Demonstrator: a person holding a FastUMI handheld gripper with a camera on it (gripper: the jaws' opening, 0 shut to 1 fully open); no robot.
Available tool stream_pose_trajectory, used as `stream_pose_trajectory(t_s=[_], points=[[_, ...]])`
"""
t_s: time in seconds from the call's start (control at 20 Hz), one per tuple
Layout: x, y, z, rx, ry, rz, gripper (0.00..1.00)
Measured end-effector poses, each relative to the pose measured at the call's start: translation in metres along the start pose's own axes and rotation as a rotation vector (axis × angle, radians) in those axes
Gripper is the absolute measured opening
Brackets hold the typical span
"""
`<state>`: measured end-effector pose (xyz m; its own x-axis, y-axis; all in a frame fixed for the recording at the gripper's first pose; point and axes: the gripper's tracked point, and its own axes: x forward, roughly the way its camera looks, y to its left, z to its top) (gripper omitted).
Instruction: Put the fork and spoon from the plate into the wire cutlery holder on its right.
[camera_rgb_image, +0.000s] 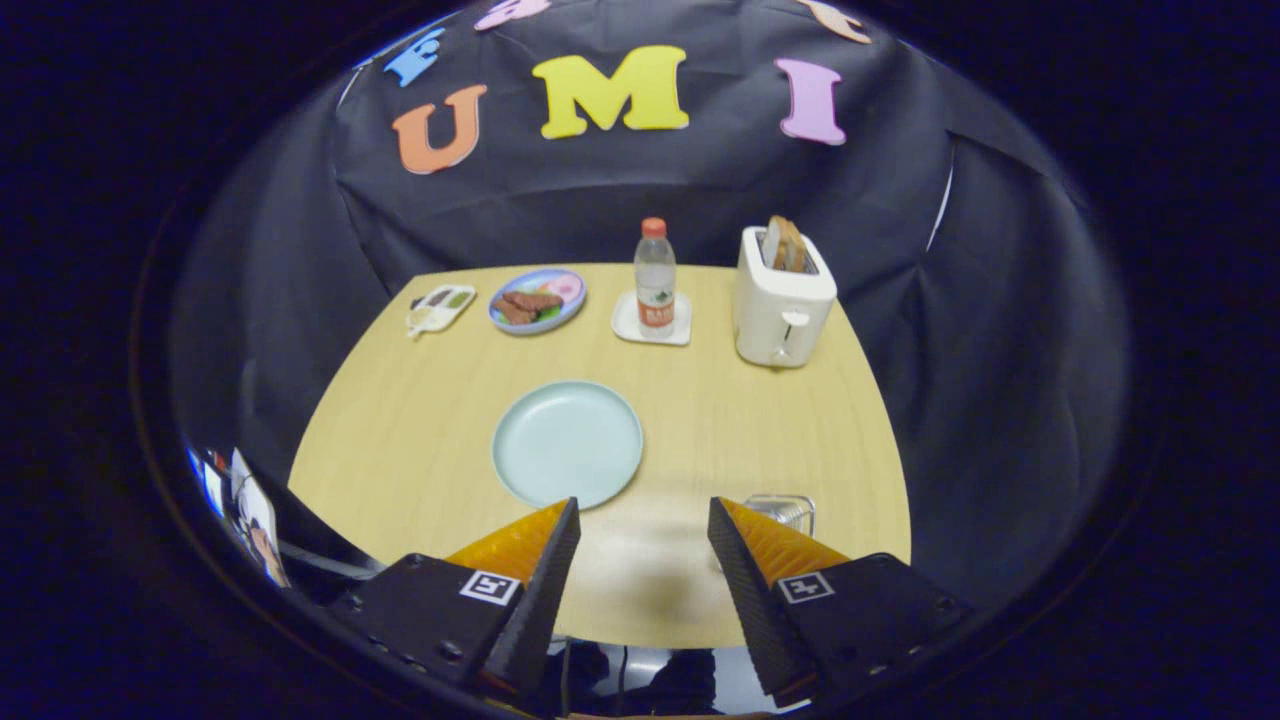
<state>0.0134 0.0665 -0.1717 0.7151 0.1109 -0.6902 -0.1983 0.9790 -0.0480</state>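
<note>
- Hovering over the near edge of the table (420, 420), the gripper (643, 525) is holding its fingers wide apart, with nothing between them.
- Plate (567, 443): sitting just ahead of the fingers, slightly left of the gap; its face is showing bare, no fork or spoon lying on it.
- Wire cutlery holder (782, 512): standing right of the plate, peeking from behind the right finger, contents too hidden to tell.
- Toaster (782, 298), bottle (655, 275) on a coaster, food plate (537, 300), small dish (439, 308): lining the far edge, well beyond the fingers.
- Judgement: the transfer is looking finished; the holder is lying nearest the right finger.
</note>
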Motion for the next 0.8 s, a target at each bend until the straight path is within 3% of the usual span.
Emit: stream_pose_trajectory(t_s=[0.1,0.45,0.8], points=[[-0.015,0.016,0.020,0.005,-0.104,0.015,0.85],[-0.082,0.036,0.075,-0.003,-0.456,-0.017,0.95],[-0.160,0.031,0.100,0.077,-0.746,-0.075,0.94]])
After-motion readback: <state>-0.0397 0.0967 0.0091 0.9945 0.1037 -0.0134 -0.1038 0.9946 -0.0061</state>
